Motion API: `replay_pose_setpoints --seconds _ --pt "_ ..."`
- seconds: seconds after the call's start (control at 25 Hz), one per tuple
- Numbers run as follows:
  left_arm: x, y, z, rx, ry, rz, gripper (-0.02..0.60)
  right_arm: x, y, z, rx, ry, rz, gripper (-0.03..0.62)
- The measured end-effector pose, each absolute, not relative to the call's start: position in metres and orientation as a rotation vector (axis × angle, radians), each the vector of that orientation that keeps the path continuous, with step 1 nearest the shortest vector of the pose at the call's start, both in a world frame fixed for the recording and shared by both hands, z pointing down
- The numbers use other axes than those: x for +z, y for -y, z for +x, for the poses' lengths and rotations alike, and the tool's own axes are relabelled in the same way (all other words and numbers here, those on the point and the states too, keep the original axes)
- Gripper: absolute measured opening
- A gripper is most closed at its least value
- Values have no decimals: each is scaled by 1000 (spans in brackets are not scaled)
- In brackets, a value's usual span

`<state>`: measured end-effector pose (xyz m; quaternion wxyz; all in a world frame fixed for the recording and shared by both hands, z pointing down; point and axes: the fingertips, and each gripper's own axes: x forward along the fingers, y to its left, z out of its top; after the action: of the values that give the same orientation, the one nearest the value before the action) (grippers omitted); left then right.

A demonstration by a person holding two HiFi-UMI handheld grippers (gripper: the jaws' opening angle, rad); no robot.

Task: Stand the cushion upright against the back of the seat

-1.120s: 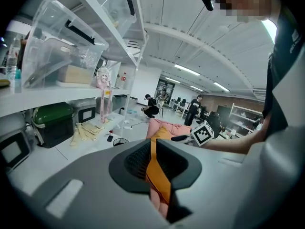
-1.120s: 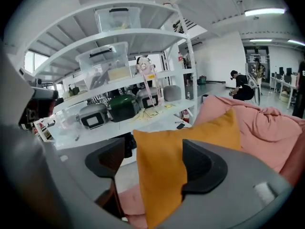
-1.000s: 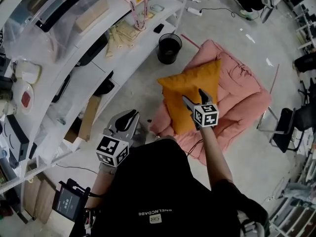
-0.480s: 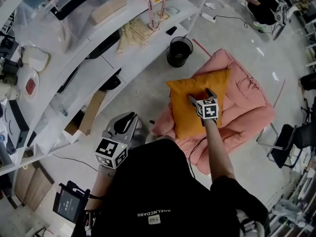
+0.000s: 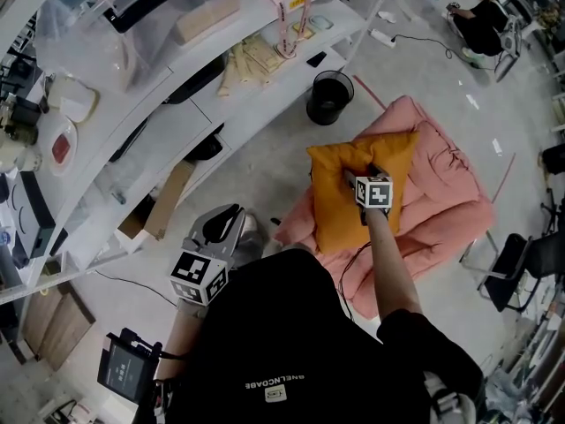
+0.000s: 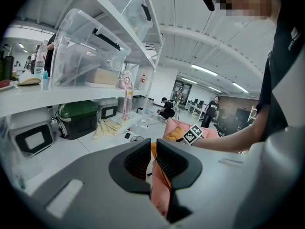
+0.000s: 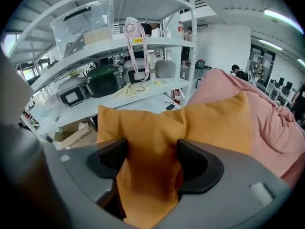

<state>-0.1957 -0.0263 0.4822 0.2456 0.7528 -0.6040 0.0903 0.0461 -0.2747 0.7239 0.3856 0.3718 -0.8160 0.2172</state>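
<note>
The left gripper (image 6: 153,155) hangs well short of the seat (image 5: 446,197), its jaws drawn all but together on nothing. To its right, the right gripper (image 5: 353,177) is on the job. Its jaws have just been closing and now pinch a fold of the orange cushion (image 5: 335,210) near its far edge. The cushion lies on the seat, its length running from the fingers back toward the person. The seat back (image 7: 224,87) appears to rise just beyond them, to the right.

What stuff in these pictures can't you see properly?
- Where the cushion meets the pink seat: head view, the cushion itself covers it.
- The cushion's bottom edge: right gripper view, the right gripper blocks it.
- Inside the black bin: head view, too dark.
- The far-off person: head view, too small.
</note>
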Motion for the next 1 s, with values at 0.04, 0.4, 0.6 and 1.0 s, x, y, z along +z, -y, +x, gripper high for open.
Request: replay_pose_setpoints --seconds 0.04,0.4,0.6,1.0 --pt "483 26 -196 247 1649 2053 44 724 274 47 563 2074 946 341" --pt "483 26 -191 249 1634 2067 44 722 268 55 747 2104 1000 186" --pt "484 22 -191 256 1624 2065 44 712 265 61 770 2133 1036 139" --pt "486 24 -188 254 1562 2102 44 675 245 89 746 2230 1215 80"
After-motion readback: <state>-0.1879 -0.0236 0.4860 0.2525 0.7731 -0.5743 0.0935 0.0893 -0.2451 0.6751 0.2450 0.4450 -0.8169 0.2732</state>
